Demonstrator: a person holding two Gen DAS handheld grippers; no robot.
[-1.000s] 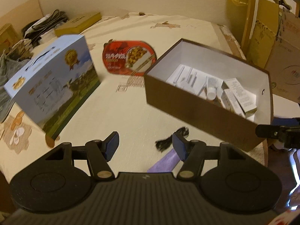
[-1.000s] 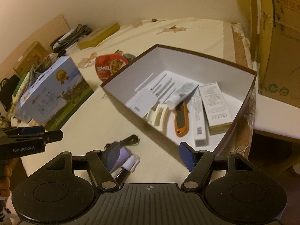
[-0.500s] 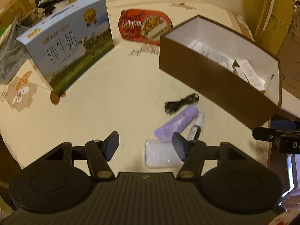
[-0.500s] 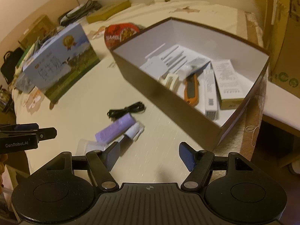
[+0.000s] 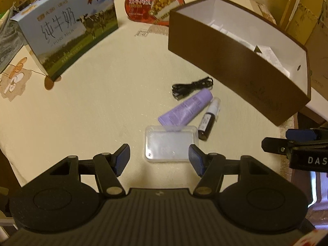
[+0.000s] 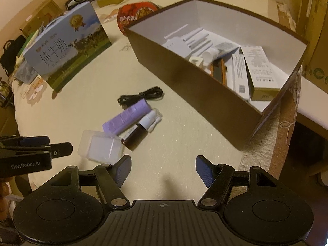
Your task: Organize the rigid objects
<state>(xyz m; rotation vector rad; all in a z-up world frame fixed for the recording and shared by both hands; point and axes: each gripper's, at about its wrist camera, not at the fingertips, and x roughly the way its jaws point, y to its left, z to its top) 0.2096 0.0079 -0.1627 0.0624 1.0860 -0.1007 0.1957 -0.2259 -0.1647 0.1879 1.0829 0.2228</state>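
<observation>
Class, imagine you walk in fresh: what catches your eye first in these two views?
Probably the big brown box, open at the right and already holding cartons and an orange knife. Next, the blue milk carton standing at the left. Between them, on the cloth, lie a purple tube, a small bottle and a clear case.

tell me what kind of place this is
Probably a home, at a cluttered table under a patterned cloth: a milk carton box, a packaged rice meal, stacked cardboard boxes, and a brown storage box of small household items.
</observation>
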